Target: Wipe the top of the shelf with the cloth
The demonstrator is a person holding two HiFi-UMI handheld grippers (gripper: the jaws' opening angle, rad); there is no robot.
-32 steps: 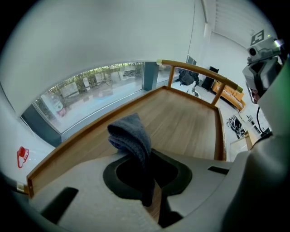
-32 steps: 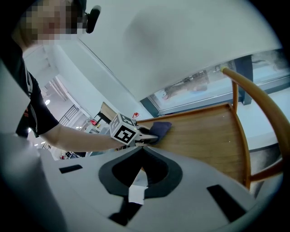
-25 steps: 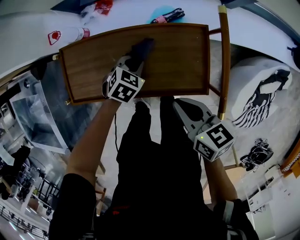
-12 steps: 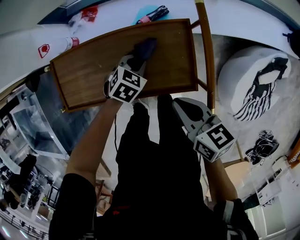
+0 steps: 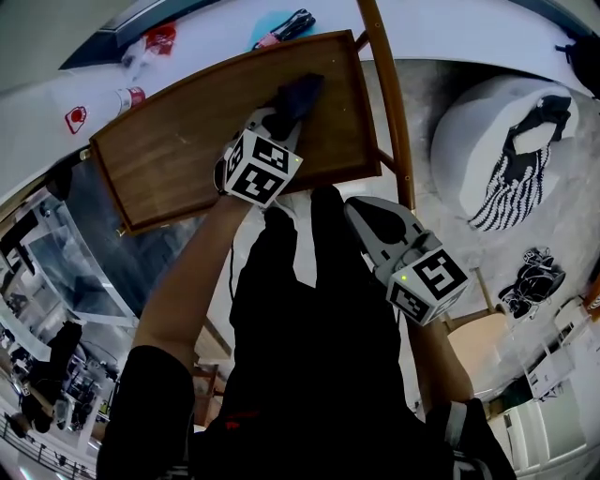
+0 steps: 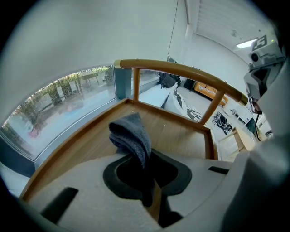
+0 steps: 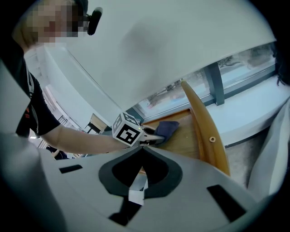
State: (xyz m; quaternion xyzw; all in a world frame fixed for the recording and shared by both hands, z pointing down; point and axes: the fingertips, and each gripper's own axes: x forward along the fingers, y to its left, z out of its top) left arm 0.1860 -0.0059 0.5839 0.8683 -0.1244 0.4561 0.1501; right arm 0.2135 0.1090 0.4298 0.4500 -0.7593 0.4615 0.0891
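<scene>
A dark blue cloth (image 5: 300, 92) lies bunched on the wooden shelf top (image 5: 178, 150), near its far right part. My left gripper (image 5: 281, 116) is shut on the cloth's near end and holds it down on the wood. In the left gripper view the cloth (image 6: 132, 134) hangs out from between the jaws over the shelf top (image 6: 186, 136). My right gripper (image 5: 356, 210) is held off the shelf's near edge, above the person's legs, shut on nothing. In the right gripper view, the cloth (image 7: 167, 127) and the left gripper (image 7: 154, 137) show beyond the closed right gripper (image 7: 142, 152).
A curved wooden rail (image 5: 389, 103) runs along the shelf's right side, also seen as the rail (image 6: 181, 70) behind the cloth. Small items (image 5: 281, 28) lie on the white ledge beyond the shelf. A round white seat (image 5: 506, 141) with striped fabric stands at right.
The left gripper has slid the cloth a little toward the shelf's right end. The head view has shifted, so the shelf sits more to the left and tilted. The right gripper has barely moved.
</scene>
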